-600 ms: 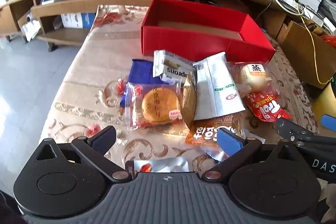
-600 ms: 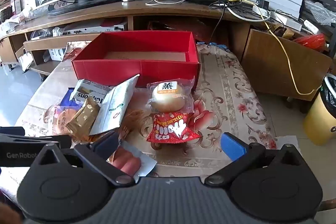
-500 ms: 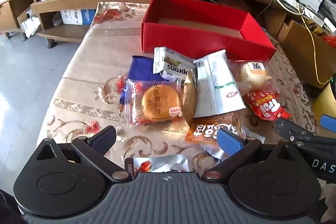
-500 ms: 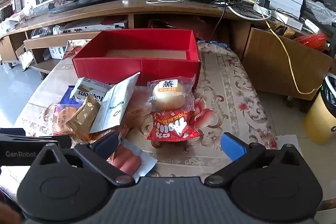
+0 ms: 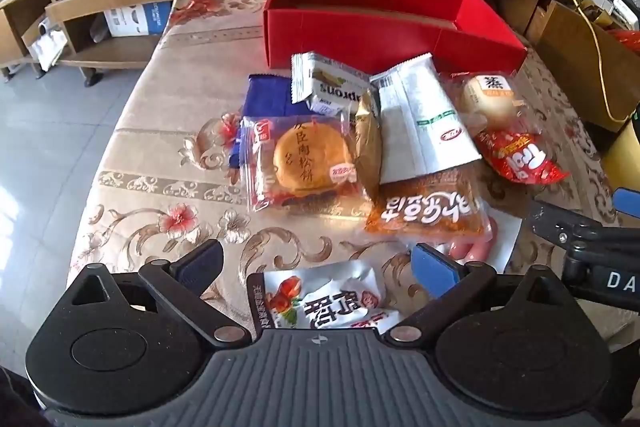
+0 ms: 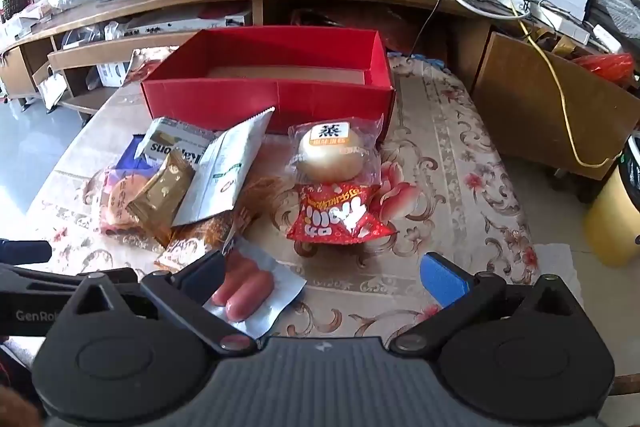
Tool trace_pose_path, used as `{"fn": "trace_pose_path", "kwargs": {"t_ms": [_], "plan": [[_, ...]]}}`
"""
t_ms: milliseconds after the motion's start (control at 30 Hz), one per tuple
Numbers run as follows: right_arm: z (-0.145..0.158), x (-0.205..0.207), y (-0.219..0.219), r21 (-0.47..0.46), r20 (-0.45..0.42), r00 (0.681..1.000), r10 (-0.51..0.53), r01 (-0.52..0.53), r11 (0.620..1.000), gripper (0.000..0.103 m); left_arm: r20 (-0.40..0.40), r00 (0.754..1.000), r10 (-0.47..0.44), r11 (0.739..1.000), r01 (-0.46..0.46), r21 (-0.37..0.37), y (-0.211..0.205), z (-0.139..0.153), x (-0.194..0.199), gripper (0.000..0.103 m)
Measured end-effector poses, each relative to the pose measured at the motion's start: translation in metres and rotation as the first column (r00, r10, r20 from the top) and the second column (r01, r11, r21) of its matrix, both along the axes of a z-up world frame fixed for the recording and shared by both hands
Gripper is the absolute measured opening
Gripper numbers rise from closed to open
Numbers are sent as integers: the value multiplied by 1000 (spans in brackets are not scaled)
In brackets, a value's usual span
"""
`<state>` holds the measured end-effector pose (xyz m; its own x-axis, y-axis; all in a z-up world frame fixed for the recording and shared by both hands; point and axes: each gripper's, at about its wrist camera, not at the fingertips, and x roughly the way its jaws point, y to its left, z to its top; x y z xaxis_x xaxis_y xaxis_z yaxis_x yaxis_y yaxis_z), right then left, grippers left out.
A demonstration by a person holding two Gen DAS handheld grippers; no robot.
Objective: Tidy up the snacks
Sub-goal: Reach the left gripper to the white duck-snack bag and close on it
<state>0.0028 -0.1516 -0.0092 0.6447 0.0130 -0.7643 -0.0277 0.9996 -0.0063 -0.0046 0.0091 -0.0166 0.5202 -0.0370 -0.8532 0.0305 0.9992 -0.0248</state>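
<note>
The snacks lie heaped in the middle of the surface [image 5: 132, 163], with the empty red box [image 5: 384, 35] behind them toward the far edge. The left tool [image 5: 316, 267] stands wide and empty, and a silver packet [image 5: 320, 299] at the near edge sits right between its fingers, long side running across them. The right tool [image 6: 324, 275], also wide and empty, has a sausage pack [image 6: 256, 291] beside its left finger. The left looks better placed to grasp first.

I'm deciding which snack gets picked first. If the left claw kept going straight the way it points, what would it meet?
Probably the silver snack packet lying between the open left claw; depth is unclear.
</note>
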Motion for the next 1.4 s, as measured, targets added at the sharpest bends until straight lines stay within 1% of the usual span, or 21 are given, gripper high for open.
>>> {"fn": "trace_pose_path", "kwargs": {"t_ms": [167,267,433,533,600,700,867,1067,1200,1300,1400], "plan": [[-2,0,2,2,-24,999,22,-22,1000,103,-9,1000,4,1000,-4,-6,1,-2,-1,101],[-3,-1,3,4,-30,999,39,-39,999,100,-10,1000,-2,1000,2,-7,0,-2,0,101],[-7,1,4,15,-63,997,48,-47,999,97,-16,1000,2,1000,-2,-11,1,-3,0,101],[-9,2,4,10,-70,996,46,-46,999,88,-22,1000,6,1000,-6,-9,1,-5,0,101],[-10,3,3,13,-80,996,43,-43,999,79,-25,1000,7,1000,-8,-10,2,-5,0,101],[-13,5,2,24,-99,994,45,-42,999,79,-31,999,15,1000,-15,-12,3,-7,0,101],[-13,5,2,31,-103,993,50,-47,998,79,-51,998,22,1000,-23,-9,4,-11,2,101],[-12,7,1,44,-111,992,55,-50,998,79,-69,997,39,997,-43,-64,12,-14,4,101],[-11,7,-1,55,-110,992,60,-54,997,79,-97,994,53,996,-59,-60,12,-19,7,99],[-9,7,-4,69,-107,993,59,-52,996,79,-102,993,52,997,-58,-48,11,-20,9,98],[-8,8,-7,84,-108,992,58,-49,995,79,-115,991,61,995,-70,-72,13,-21,11,98]]}}
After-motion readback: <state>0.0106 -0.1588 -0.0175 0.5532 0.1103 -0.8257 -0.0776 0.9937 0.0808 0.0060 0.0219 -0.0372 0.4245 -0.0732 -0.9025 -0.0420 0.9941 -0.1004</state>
